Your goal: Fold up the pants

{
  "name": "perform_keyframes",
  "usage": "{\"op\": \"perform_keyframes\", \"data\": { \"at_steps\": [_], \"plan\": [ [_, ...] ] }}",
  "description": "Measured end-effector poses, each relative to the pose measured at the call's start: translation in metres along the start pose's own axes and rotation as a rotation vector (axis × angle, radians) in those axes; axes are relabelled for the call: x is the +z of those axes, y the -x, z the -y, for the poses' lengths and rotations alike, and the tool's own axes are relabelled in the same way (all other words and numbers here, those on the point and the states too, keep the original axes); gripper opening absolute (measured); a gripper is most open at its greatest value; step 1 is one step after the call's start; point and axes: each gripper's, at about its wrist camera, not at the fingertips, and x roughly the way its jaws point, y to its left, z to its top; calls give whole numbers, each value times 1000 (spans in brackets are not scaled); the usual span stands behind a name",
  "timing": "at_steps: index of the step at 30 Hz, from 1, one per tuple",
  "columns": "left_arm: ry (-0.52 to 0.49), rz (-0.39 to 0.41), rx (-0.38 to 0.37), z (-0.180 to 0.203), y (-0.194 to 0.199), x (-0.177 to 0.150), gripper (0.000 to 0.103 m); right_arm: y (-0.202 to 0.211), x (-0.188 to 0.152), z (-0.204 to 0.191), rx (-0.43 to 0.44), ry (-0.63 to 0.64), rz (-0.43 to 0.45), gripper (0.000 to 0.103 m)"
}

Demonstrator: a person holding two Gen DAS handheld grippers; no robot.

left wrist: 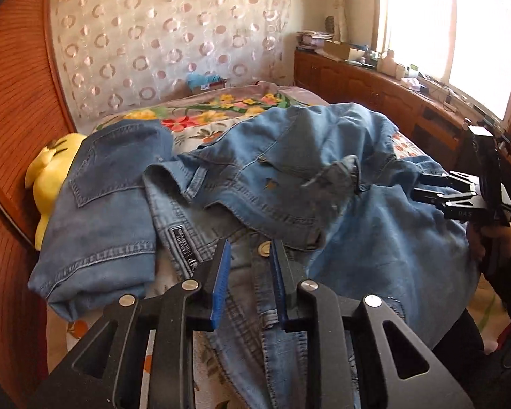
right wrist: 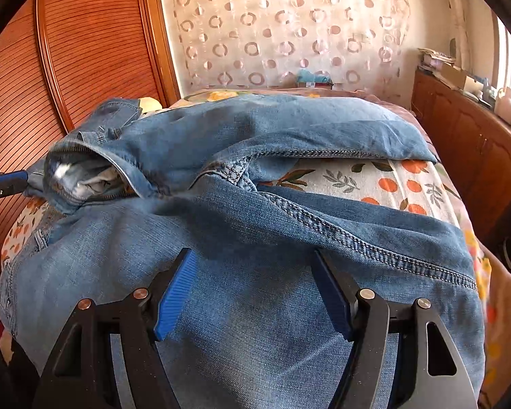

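Your left gripper (left wrist: 248, 255) pinches nothing, your right gripper (right wrist: 255, 289) spreads wide over the crumpled blue denim pants (right wrist: 255, 204) sprawled mid-bed (right wrist: 374, 180), so folding has, I judge, barely begun.

Bedroom, daylit. Bed (right wrist: 374, 184) under a floral sheet printed with oranges and leaves. Behind it, a sheer curtain (left wrist: 160, 44) patterned with rings and dots across the far wall. Slatted reddish-wood wardrobe doors (right wrist: 95, 51) on the left. Low wooden cabinet (left wrist: 368, 85) along the right, cluttered on top, beneath a bright, overexposed window (left wrist: 422, 24).
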Motion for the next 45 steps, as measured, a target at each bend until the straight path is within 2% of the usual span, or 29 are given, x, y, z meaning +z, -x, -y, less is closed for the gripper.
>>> {"op": "perform_keyframes", "data": {
  "at_steps": [5,10,14,19,22,26,29,31,35,36,41,43,44,45],
  "plan": [
    [37,24,-30,-3,-8,11,50,0,3,2,-3,-7,-2,72],
    [49,30,-19,-7,-32,29,51,-1,3,2,-2,-8,-4,72],
    [59,11,28,-26,-57,44,51,1,6,4,-28,-16,-19,72],
    [107,-26,70,-52,-81,54,51,21,26,21,-39,-3,2,72],
    [129,-46,71,-62,-94,55,51,25,45,43,-101,38,15,72],
    [147,-71,66,-68,-109,51,51,1,67,87,-193,57,-28,72],
    [155,-61,48,-69,-112,51,51,-28,80,123,-268,51,-72,72],
    [167,-63,38,-70,-114,53,51,-45,87,143,-274,35,-94,72],
    [175,-62,3,-67,-117,57,50,-70,101,156,-272,25,-104,72],
    [174,-63,-1,-67,-119,59,49,-76,105,158,-266,26,-105,72],
    [167,-79,21,-65,-129,61,28,-88,118,161,-244,27,-78,72],
    [167,-86,31,-67,-132,62,20,-86,113,169,-232,40,-71,72],
    [170,-86,36,-68,-133,62,17,-82,106,174,-215,36,-68,68],
    [175,-86,30,-70,-133,62,16,-80,104,177,-180,24,-63,59]
  ]
}}
